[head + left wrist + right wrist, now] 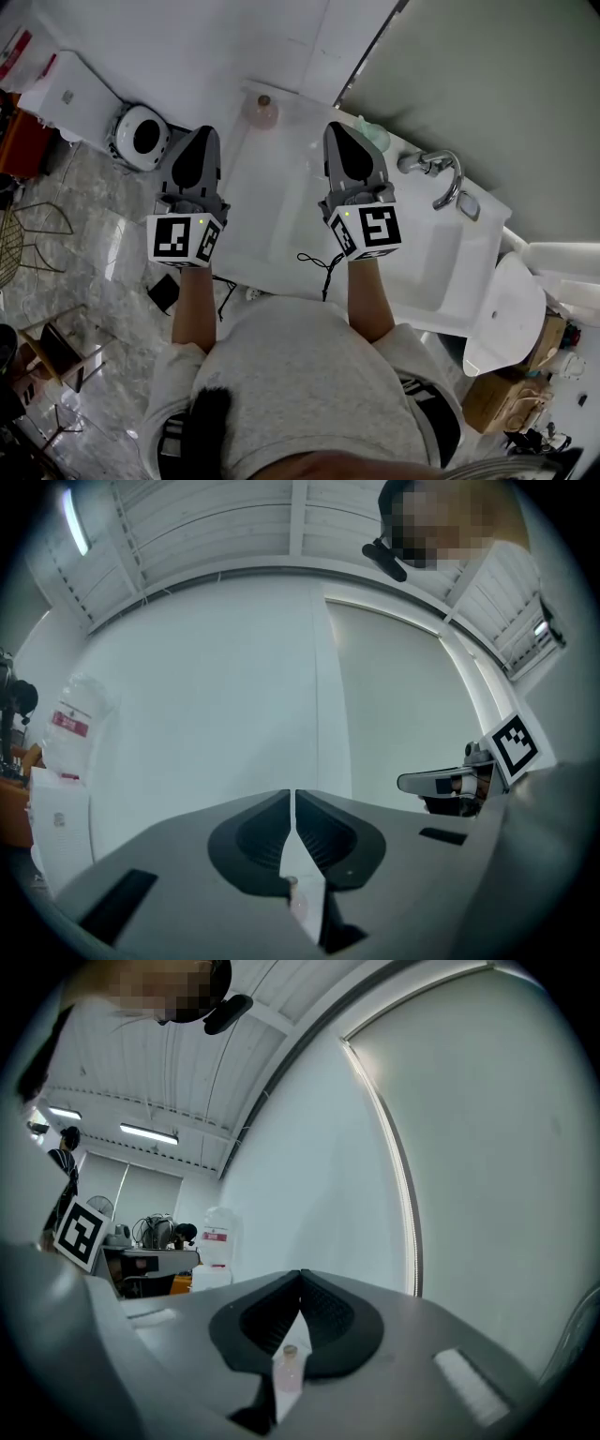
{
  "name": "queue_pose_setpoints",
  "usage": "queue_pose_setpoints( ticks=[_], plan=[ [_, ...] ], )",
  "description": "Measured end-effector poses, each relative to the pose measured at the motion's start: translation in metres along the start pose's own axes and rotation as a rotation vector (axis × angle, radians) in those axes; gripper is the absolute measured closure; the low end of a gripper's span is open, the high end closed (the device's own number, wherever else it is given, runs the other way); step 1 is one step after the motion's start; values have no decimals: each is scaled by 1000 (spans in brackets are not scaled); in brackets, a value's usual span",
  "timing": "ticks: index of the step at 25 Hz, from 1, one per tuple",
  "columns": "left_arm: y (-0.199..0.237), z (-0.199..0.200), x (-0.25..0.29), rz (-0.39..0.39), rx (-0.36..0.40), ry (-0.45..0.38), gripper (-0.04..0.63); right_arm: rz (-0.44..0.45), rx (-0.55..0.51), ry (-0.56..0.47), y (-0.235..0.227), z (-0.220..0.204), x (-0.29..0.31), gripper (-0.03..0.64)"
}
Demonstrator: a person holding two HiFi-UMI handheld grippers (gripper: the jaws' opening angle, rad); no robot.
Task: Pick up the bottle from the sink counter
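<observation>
A small pinkish bottle (262,111) with a brown cap stands upright at the far end of the white sink counter (272,206). Both grippers are held above the counter, short of the bottle. My left gripper (204,131) is to the bottle's left, and my right gripper (335,127) is to its right. In the left gripper view the left gripper (292,794) has its jaws shut with nothing between them. The right gripper (300,1277) is likewise shut and empty. The bottle (289,1368) shows small and apart, below the closed tips. It is also visible as a faint shape under the left gripper's tips, bottle (296,897).
A chrome faucet (441,176) and sink basin (441,258) lie to the right, with a toilet lid (506,314) beyond. A greenish cloth (375,134) lies near the right gripper. A round white device (141,136) sits on the floor at left. A black cable (323,267) hangs at the counter's near edge.
</observation>
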State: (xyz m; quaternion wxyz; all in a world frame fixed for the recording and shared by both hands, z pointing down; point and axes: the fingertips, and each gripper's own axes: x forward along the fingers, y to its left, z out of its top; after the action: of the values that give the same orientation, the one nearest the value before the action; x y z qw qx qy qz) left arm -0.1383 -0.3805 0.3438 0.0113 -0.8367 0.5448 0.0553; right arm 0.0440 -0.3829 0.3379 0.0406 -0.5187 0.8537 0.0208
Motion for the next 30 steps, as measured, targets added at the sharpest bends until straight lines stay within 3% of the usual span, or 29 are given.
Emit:
queue_pose_setpoints(
  ticks=[6, 17, 30],
  plan=[
    [-9, -42, 31, -26, -3, 46, 583, 22, 30, 35, -4, -23, 11, 606],
    [-13, -131, 85, -27, -28, 192, 423, 66, 48, 85, -6, -52, 16, 606],
    [-1, -205, 129, 8, -19, 304, 385, 52, 73, 143, -27, -79, 12, 606]
  ],
)
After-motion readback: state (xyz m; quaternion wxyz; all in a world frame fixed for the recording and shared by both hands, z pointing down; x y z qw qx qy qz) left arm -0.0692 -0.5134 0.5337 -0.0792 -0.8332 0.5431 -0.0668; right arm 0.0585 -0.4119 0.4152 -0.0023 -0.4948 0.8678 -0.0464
